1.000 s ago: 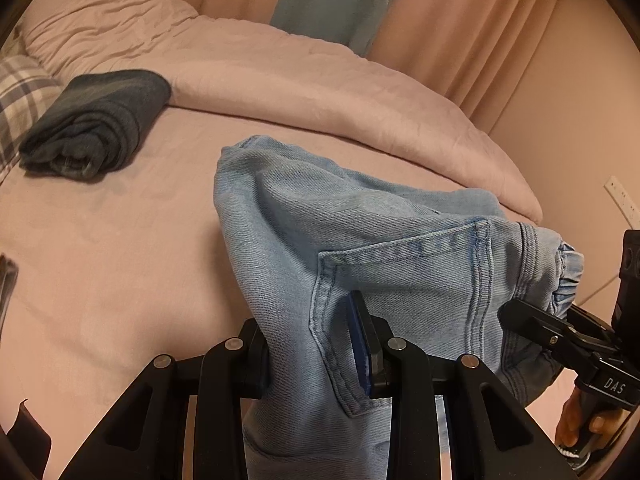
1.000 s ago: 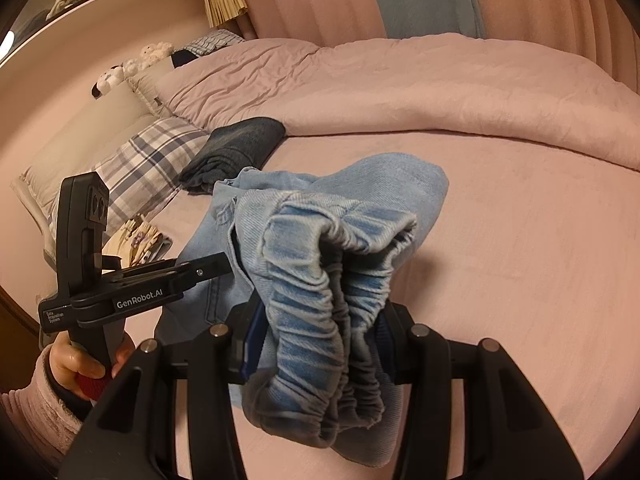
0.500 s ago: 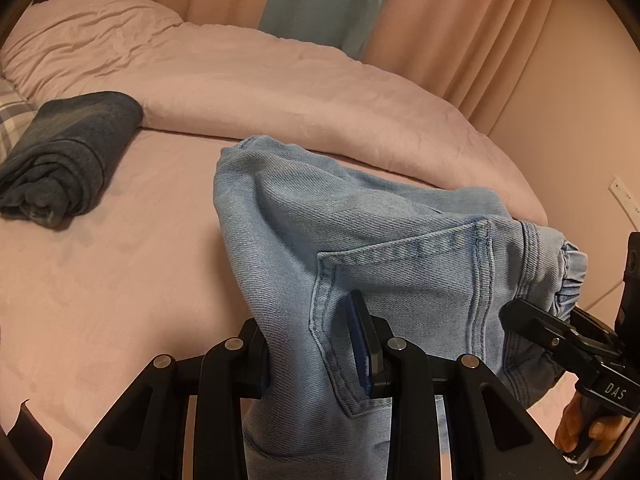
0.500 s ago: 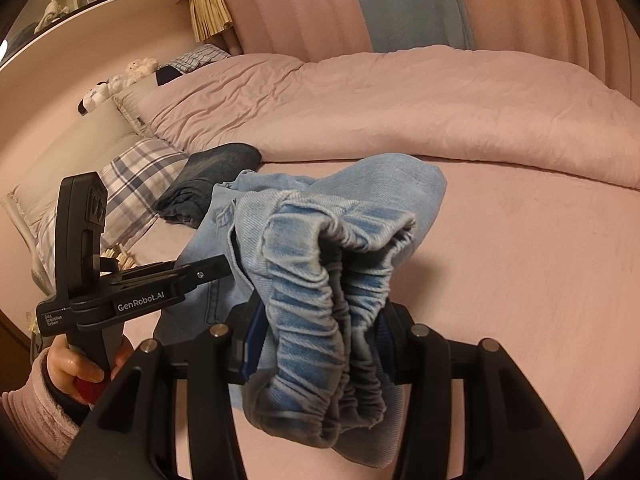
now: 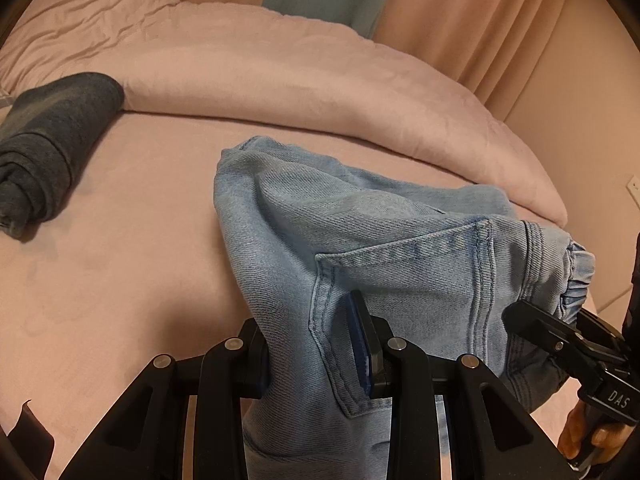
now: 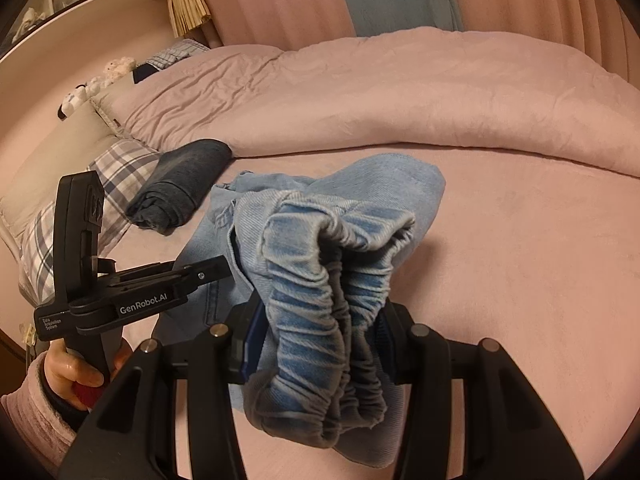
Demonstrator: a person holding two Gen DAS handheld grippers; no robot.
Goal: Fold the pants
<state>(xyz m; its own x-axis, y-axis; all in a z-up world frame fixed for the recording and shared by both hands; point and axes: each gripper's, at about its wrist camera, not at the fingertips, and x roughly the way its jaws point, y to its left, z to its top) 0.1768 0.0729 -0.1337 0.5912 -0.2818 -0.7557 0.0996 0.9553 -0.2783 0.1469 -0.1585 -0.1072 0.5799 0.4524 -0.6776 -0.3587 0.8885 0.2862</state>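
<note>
Both claws pinching the jeans (image 5: pixel 360 248) — left claw (image 5: pixel 316 356) at the pocket, right claw (image 6: pixel 320 340) on the waistband. Best lowered level onto the bed (image 6: pixel 520 260) ahead — no sagging between.

I'm working in a home bedroom: a bed (image 6: pixel 520 280) with pink duvet (image 6: pixel 360 92), plaid pillow (image 6: pixel 120 172), soft toys (image 6: pixel 96 84) at the headboard, and curtains (image 5: pixel 460 20) behind.

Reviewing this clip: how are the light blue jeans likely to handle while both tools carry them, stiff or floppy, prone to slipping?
Probably floppy: the light blue jeans sag between the left tool and right tool. Likely bulky rather than slippery: the gathered elastic waistband fills the right tool's jaws. Loose ends may drag on the pink bed sheet.
</note>
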